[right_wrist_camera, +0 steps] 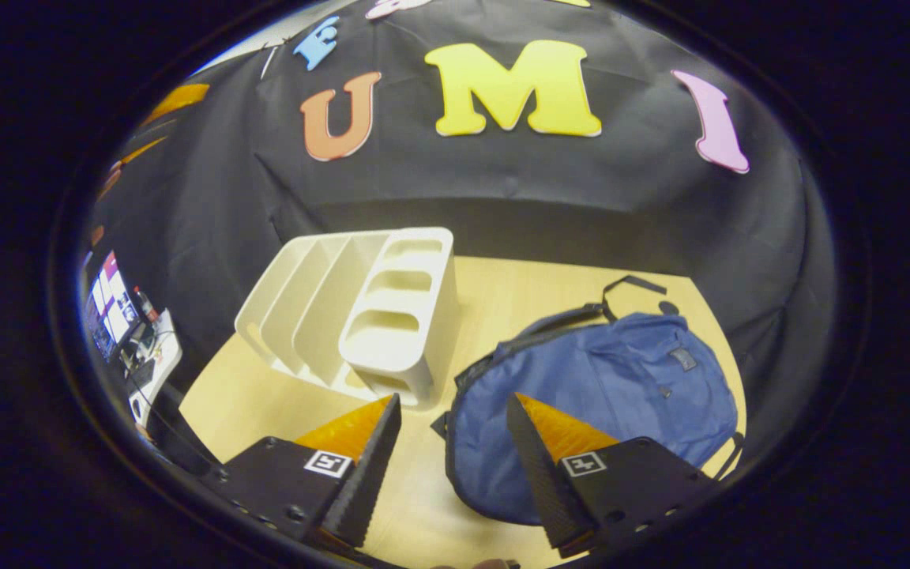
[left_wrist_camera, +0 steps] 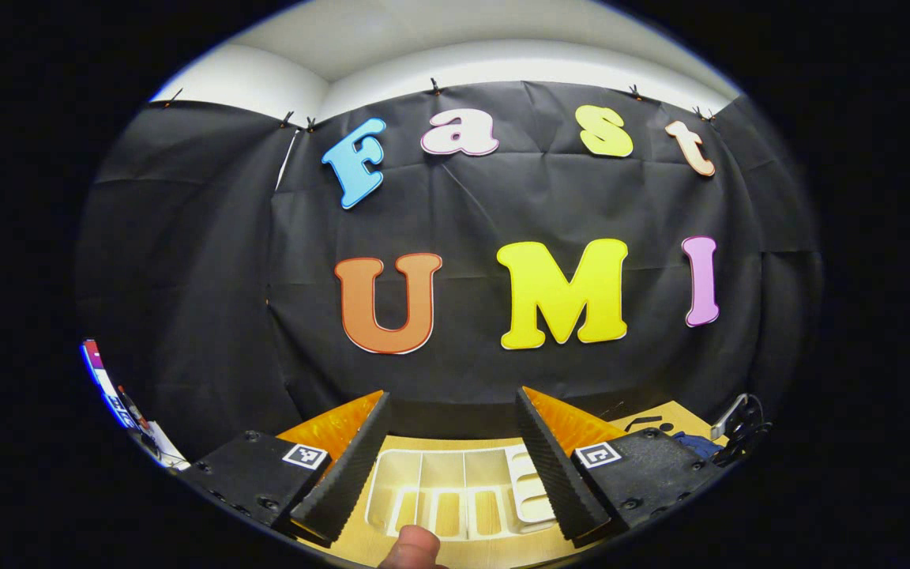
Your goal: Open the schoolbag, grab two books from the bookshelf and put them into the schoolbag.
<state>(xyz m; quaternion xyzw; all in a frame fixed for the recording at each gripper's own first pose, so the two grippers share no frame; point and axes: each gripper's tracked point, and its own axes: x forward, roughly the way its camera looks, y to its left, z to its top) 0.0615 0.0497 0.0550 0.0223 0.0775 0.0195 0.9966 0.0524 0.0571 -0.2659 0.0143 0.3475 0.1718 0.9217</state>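
Two grippers hang over a pale wooden table (right_wrist_camera: 502, 284), each with its jaws apart and nothing between them. From the right gripper (right_wrist_camera: 453, 411) view, a white bookshelf (right_wrist_camera: 376, 316) with upright dividers stands toward the back of the table, its slots looking bare as far as the angle shows. Just beside it, to the right, a blue schoolbag (right_wrist_camera: 605, 395) lies flat with its black straps trailing toward the wall. From the left gripper (left_wrist_camera: 453, 405) view, the bookshelf (left_wrist_camera: 455, 490) sits below and ahead, and a fingertip (left_wrist_camera: 414, 547) shows at the bottom edge.
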